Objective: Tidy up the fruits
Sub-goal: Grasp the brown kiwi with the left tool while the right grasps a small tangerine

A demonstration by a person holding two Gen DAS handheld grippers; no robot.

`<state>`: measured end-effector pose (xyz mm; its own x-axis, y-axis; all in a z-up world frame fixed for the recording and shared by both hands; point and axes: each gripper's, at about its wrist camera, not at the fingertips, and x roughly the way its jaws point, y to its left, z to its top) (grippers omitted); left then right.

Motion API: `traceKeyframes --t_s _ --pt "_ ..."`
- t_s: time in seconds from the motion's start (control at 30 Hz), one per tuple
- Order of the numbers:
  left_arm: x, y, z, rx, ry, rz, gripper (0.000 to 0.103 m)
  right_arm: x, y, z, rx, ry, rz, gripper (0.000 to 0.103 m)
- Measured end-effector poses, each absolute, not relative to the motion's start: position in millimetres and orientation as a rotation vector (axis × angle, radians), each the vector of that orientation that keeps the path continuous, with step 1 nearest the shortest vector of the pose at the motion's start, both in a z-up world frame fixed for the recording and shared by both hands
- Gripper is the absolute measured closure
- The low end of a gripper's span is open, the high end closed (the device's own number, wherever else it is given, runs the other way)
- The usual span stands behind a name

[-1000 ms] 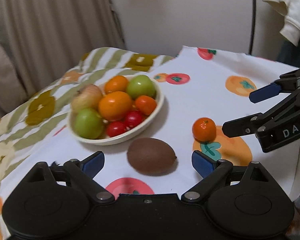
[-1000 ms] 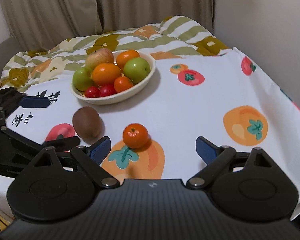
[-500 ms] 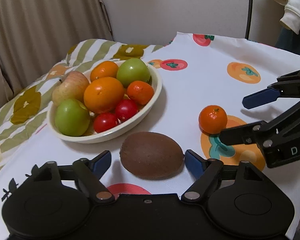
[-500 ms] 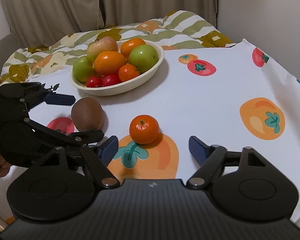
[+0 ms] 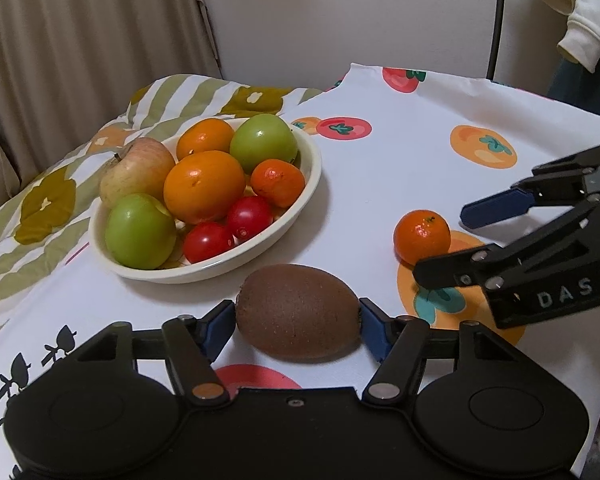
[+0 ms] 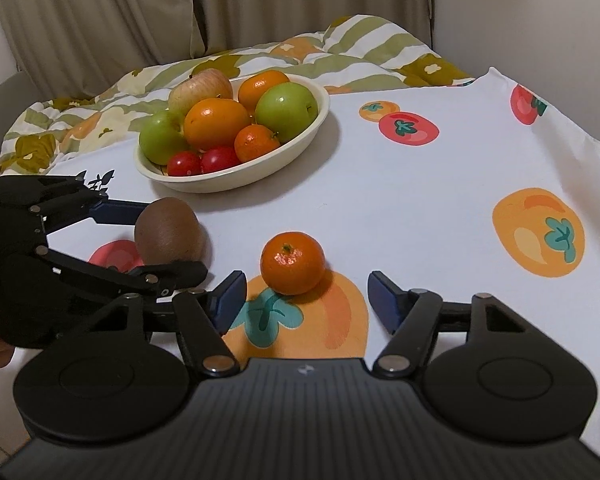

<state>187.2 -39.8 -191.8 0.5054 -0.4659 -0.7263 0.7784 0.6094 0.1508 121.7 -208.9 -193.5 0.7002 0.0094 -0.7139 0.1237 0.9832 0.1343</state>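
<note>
The table has lots of bare white cloth at the right of the right wrist view, and its edge drops off at the far right. The cream bowl at the left middle of the left wrist view is full of apples, oranges and little tomatoes. The left gripper jaws have just been closing and now press both ends of the brown kiwi low in the middle, while the right gripper jaws, also closing, stand open around the small orange without touching it.

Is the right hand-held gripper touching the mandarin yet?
Apart. In the right wrist view the right hand-held gripper has white cloth showing between each blue pad and the mandarin.
</note>
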Motion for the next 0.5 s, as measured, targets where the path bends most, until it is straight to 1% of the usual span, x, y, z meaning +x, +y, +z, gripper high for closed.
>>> traceKeyframes --t_s 0.07,0.33,0.37,0.4,0.43,0.47,0.5 --pt "186 -39 -192 0.506 0.696 -0.787 0.033 125 -208 -195 0.176 0.801 -0.051 0.022" --pt "179 -33 -193 0.52 0.693 -0.747 0.033 138 -204 -197 0.136 0.807 -0.051 0.035" --pt "179 -32 -193 0.517 0.695 -0.743 0.033 139 -205 -197 0.136 0.806 -0.05 0.038" --pt "179 -31 -193 0.514 0.698 -0.74 0.033 139 -204 -196 0.135 0.803 -0.045 0.044" --pt "179 -31 -193 0.512 0.701 -0.736 0.033 140 -204 -197 0.131 0.806 -0.037 0.048" --pt "178 -30 -192 0.51 0.704 -0.732 0.034 140 -203 -196 0.127 0.806 -0.027 0.051" --pt "178 -30 -192 0.508 0.708 -0.727 0.034 141 -203 -196 0.12 0.806 -0.028 0.051"
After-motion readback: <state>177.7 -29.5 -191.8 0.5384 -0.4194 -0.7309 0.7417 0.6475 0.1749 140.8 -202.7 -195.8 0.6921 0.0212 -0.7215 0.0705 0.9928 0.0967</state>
